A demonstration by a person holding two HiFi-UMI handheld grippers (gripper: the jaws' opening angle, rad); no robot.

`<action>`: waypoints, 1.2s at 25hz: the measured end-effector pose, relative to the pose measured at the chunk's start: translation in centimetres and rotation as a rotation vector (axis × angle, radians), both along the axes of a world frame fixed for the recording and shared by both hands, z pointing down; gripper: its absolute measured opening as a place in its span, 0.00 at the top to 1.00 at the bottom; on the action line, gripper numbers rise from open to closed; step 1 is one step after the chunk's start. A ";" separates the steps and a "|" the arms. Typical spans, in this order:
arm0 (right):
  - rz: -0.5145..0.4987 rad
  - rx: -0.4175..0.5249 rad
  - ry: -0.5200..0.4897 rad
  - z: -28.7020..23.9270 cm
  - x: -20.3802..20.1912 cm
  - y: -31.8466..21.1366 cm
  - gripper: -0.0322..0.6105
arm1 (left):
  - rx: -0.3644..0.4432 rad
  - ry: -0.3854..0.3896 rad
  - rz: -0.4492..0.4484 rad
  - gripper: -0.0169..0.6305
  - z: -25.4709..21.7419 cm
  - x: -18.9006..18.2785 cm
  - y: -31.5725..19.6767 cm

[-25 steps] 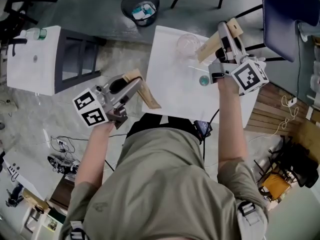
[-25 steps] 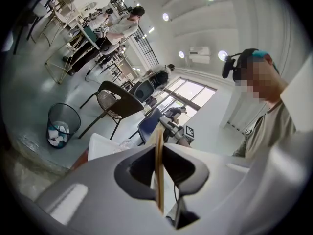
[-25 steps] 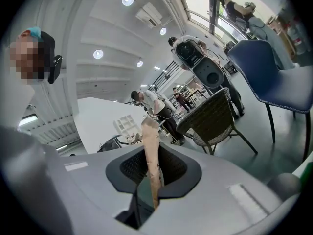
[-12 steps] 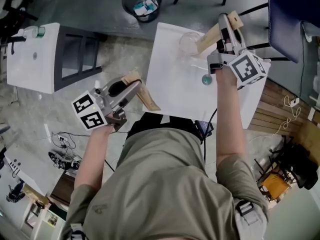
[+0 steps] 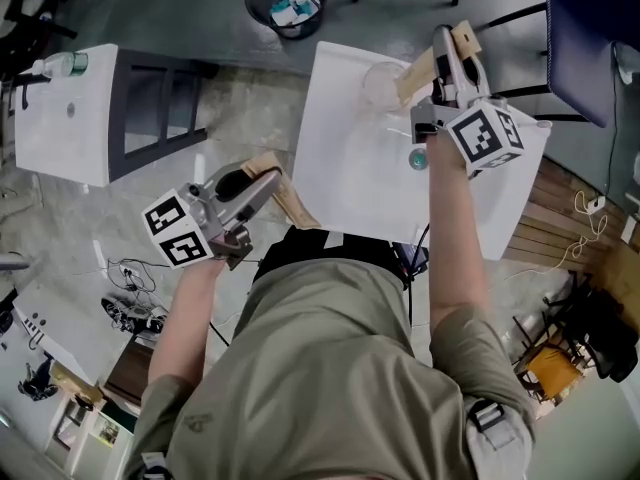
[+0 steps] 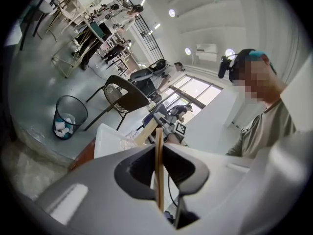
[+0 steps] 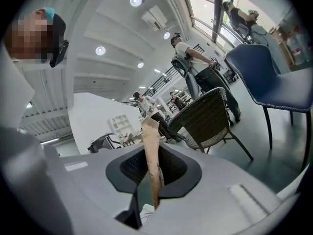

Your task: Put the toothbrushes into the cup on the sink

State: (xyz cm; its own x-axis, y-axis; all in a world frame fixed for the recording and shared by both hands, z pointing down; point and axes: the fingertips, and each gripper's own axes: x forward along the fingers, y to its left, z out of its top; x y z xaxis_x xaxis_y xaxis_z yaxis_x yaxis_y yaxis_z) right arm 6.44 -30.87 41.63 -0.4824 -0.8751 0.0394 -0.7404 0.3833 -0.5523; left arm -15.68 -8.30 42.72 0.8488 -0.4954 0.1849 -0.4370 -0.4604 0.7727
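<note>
Nearest the body, the left tongs (image 5: 262, 178) are clenched on a brown-wrapped toothbrush (image 5: 292, 196), held off the near left corner of the white sink (image 5: 340, 183). The left gripper view shows the wrapper edge-on between the jaws. Over the basin, past its blue-green drain (image 5: 416, 158), the right tongs (image 5: 447, 56) grip a second wrapped toothbrush (image 5: 418, 76). One end of it is just beside the clear cup (image 5: 378, 85) at the sink's far edge. Beyond, on the floor, a black bin (image 5: 252, 3) holds white and blue litter.
</note>
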 end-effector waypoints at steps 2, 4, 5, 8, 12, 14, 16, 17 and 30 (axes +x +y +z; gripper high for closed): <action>0.005 0.002 0.001 0.4 0.0 -0.1 0.87 | -0.006 -0.001 0.002 0.91 0.1 0.1 0.0; 0.006 0.009 0.009 0.6 -0.2 -0.1 0.87 | -0.009 -0.003 0.006 0.91 0.1 0.1 0.0; 0.005 0.018 0.021 0.6 -0.4 -0.1 0.87 | -0.010 -0.004 0.009 0.91 0.1 0.1 0.0; 0.001 0.045 0.060 0.7 -1.1 0.1 0.87 | -0.012 -0.009 0.020 0.91 0.3 0.2 0.1; -0.005 0.061 0.090 1.1 -1.8 0.3 0.87 | -0.019 -0.017 0.030 0.91 0.5 0.3 0.2; -0.005 0.067 0.109 1.4 -1.9 0.4 0.87 | -0.022 -0.019 0.032 0.91 0.6 0.3 0.2; -0.003 0.075 0.134 1.6 -2.1 0.6 0.87 | -0.026 -0.020 0.033 0.91 0.8 0.2 0.3; -0.003 0.080 0.147 1.6 -2.2 0.7 0.87 | -0.028 -0.020 0.033 0.91 0.8 0.2 0.4; 0.009 0.110 0.289 3.1 -3.3 1.8 0.86 | -0.034 -0.026 0.045 0.91 1.0 0.2 0.6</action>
State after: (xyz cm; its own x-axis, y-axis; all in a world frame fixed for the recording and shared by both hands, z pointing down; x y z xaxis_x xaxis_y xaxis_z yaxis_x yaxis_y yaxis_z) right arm 3.16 -29.06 44.72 -0.4574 -0.8858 0.0782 -0.8642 0.4220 -0.2740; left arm -15.49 -7.65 43.75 0.8646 -0.4500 0.2236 -0.4369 -0.4534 0.7769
